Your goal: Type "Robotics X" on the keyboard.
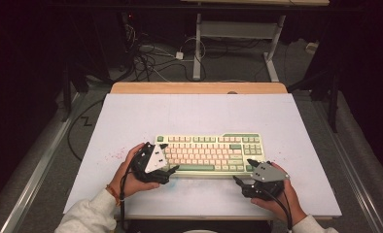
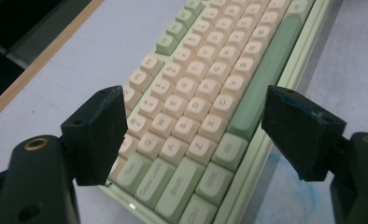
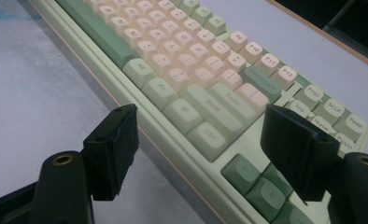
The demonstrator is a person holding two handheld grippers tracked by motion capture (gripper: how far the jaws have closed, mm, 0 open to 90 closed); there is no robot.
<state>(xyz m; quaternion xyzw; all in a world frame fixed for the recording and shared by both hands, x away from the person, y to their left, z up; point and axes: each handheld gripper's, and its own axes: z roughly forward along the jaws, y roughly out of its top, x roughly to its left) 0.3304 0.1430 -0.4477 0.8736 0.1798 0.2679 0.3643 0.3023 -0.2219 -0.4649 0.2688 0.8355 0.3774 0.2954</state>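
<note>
Both black-jawed grippers sit at the near edge of the keyboard (image 1: 210,154), mid-table: left gripper (image 1: 171,169) and right gripper (image 1: 238,181) spread wide, holding nothing. To lift it level, seat the 2 grippers evenly on opposite ends before clamping.

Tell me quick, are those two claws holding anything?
Left gripper: open, holding nothing, jaws over the keyboard's left end.
Right gripper: open, holding nothing, at its right end.
</note>
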